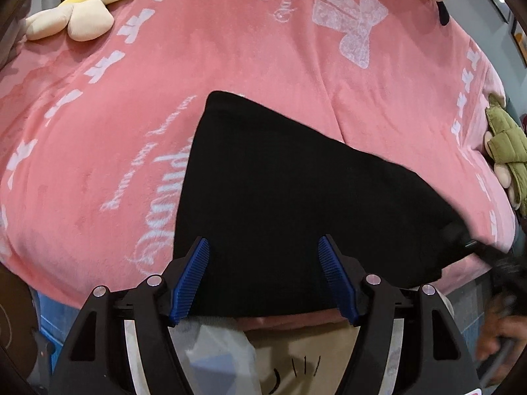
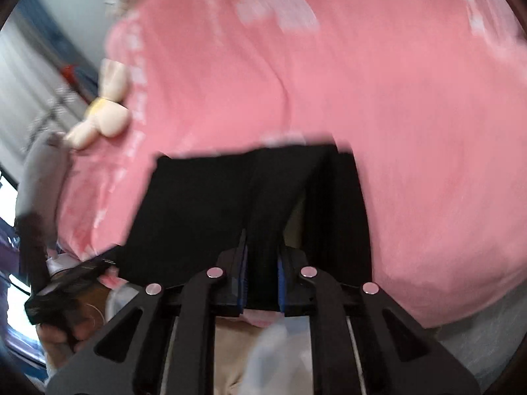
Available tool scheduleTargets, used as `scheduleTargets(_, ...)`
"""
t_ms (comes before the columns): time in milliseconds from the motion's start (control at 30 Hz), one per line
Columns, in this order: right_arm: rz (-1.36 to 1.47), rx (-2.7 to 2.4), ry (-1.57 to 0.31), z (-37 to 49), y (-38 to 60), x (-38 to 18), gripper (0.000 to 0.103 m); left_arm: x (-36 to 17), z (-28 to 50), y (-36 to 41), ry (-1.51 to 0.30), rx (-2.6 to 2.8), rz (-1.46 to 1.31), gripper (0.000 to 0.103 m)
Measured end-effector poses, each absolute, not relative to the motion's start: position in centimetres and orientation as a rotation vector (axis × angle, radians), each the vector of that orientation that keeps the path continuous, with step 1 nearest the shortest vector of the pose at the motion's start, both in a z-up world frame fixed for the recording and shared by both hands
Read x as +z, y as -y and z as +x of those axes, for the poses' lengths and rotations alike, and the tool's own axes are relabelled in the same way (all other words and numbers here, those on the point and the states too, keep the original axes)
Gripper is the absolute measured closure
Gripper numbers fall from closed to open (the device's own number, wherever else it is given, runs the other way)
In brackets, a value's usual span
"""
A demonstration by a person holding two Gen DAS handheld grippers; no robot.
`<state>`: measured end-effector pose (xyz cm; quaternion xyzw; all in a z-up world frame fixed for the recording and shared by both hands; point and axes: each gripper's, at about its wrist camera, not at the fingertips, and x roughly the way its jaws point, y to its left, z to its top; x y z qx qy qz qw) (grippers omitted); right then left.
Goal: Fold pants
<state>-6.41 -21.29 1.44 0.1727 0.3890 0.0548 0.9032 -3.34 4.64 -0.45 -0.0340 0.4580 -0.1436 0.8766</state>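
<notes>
Pants (image 1: pixel 280 197): black knit, folded; plush pink blanket (image 1: pixel 230 49).

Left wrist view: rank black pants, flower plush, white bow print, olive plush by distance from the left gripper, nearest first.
1. Black pants: right ahead of the open left gripper, on the pink blanket.
2. Olive plush: at the right edge.
3. White bow print: up right. Too close to call against the flower.
4. Flower plush: far upper left.
</notes>
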Motion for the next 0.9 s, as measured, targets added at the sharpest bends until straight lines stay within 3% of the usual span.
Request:
scheduleTargets(67, 0.316, 0.078, -0.827, -6.6, 21.4, 0.7, 0.090, -0.5, -3.5, -4.8, -0.959, -0.293, -0.066, 0.033)
scheduleTargets(167, 0.320, -0.009, -1.013, -5.4, 22.8, -5.6, 0.085, -1.2, -3.4, -4.6, -0.983, -0.285, -0.050, 0.033)
scheduleTargets(200, 0.356, -0.010, -0.983, -5.9, 22.9, -5.9, 0.084, -1.3, -3.4, -4.5, -0.991, -0.284, -0.050, 0.033)
scheduleTargets(267, 0.385, -0.031, -0.946, -6.5, 22.6, -4.3, 0.080, -1.3, -3.6, -4.5, -0.994, -0.276, -0.043, 0.033)
scheduleTargets(467, 0.235, 0.019, -0.798, -4.5, 19.6, 1.7, 0.080, -1.7, -3.7, -4.1, -0.995, -0.253, 0.006, 0.033)
scheduleTargets(600, 0.187, 0.009, -0.886, 0.1, 19.9, -1.6, 0.081, -1.9, -3.7, -3.6, -0.993, -0.240, 0.031, 0.033)
scheduleTargets(667, 0.165, -0.058, -0.981, 2.1, 21.0, -5.2, 0.092, -2.1, -3.7, -3.6, -0.997, -0.238, 0.038, 0.033)
scheduleTargets(800, 0.223, -0.037, -0.868, 1.0, 20.1, -1.2, 0.088, -2.3, -3.7, -3.5, -1.004, -0.238, 0.076, 0.033)
scheduleTargets(900, 0.185, -0.030, -0.919, 1.2, 20.1, -2.4, 0.088, -2.6, -3.6, -3.5, -0.999, -0.227, 0.086, 0.031)
